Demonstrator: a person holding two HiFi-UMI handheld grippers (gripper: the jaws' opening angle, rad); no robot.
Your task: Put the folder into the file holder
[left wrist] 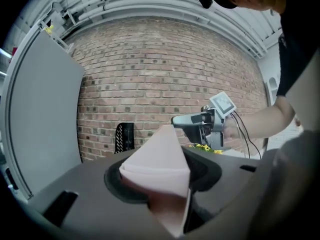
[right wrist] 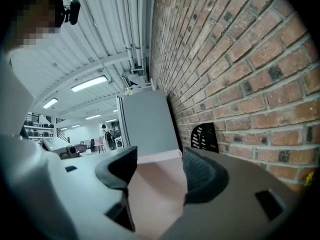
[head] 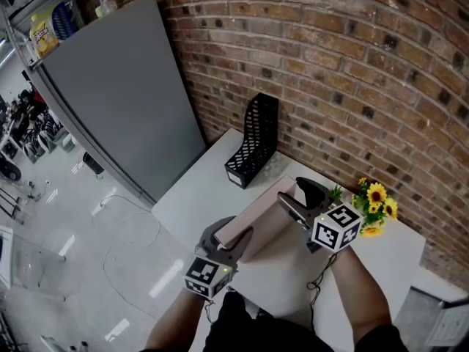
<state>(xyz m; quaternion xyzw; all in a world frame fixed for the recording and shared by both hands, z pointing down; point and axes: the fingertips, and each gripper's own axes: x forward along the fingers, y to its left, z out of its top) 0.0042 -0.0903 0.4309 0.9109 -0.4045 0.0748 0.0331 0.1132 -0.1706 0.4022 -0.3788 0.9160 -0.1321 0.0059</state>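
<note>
A pink folder point(head: 260, 222) hangs tilted above the white table point(head: 194, 196), held between both grippers. My left gripper point(head: 227, 235) is shut on its near corner; in the left gripper view the folder point(left wrist: 160, 156) fills the gap between the pads. My right gripper point(head: 292, 193) is shut on the far edge, and the folder point(right wrist: 160, 184) sits tight between its jaws. The black mesh file holder point(head: 254, 147) stands upright at the table's far end against the brick wall, apart from the folder. It also shows as the file holder point(left wrist: 124, 136) and as the file holder point(right wrist: 205, 136).
A brick wall point(head: 352, 64) runs along the table's far side. A tall grey cabinet point(head: 117, 86) stands to the left of the table. A bunch of sunflowers point(head: 375, 205) sits by the wall, right of my right gripper.
</note>
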